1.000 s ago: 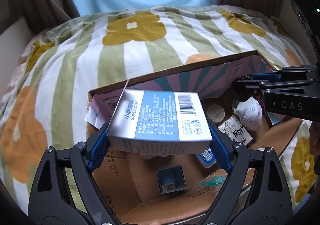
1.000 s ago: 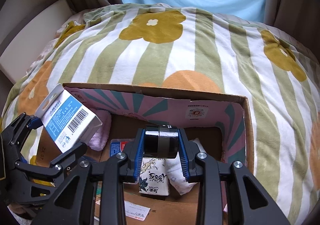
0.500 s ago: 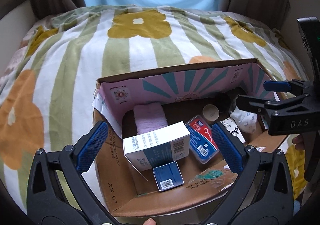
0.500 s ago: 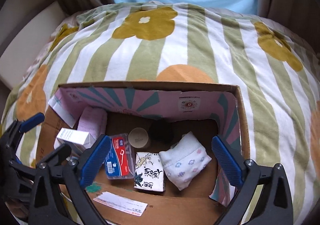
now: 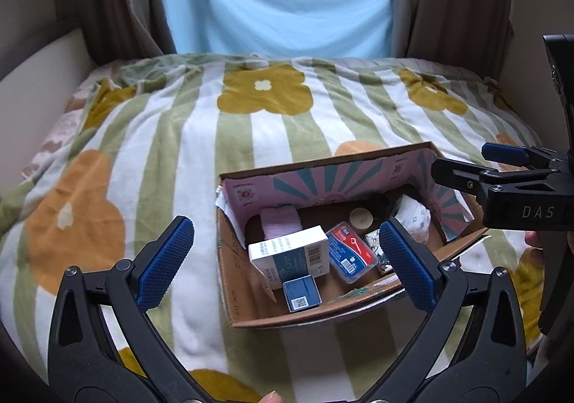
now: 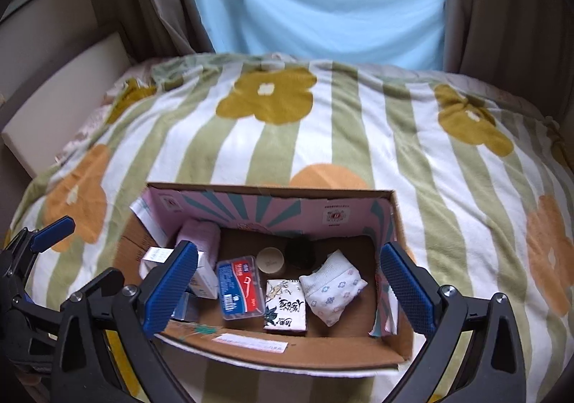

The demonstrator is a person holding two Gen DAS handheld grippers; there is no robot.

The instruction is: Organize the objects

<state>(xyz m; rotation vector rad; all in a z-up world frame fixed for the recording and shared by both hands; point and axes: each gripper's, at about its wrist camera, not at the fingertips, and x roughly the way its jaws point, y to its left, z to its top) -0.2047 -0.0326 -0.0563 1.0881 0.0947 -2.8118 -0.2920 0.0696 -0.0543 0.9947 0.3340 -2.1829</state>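
An open cardboard carton (image 5: pixel 229 259) (image 6: pixel 269 189) sits on the flowered blanket. Inside lie a white and blue box (image 5: pixel 290 252) (image 6: pixel 204 270), a dark roll (image 6: pixel 299 252) at the back wall, a round cap (image 6: pixel 271 259), a red and blue floss case (image 6: pixel 238 283), a printed tissue pack (image 6: pixel 286 304), a sock bundle (image 6: pixel 333 286), a pink pad (image 5: pixel 280 227) and a small blue box (image 5: pixel 300 293). My left gripper (image 5: pixel 286 223) hangs open and empty above the carton's left half. My right gripper (image 6: pixel 287 249) is open and empty above its near edge.
The green striped blanket (image 6: pixel 323 123) with yellow and orange flowers covers the bed all round the carton. A blue curtain (image 6: pixel 323 1) and brown drapes hang behind. A white board (image 6: pixel 61 105) stands along the left side. A fingertip (image 5: pixel 269 397) shows at the bottom edge.
The left gripper let go of the white and blue box, which now lies in the carton. The right gripper released the dark roll at the back. Both grippers rose and drew back.
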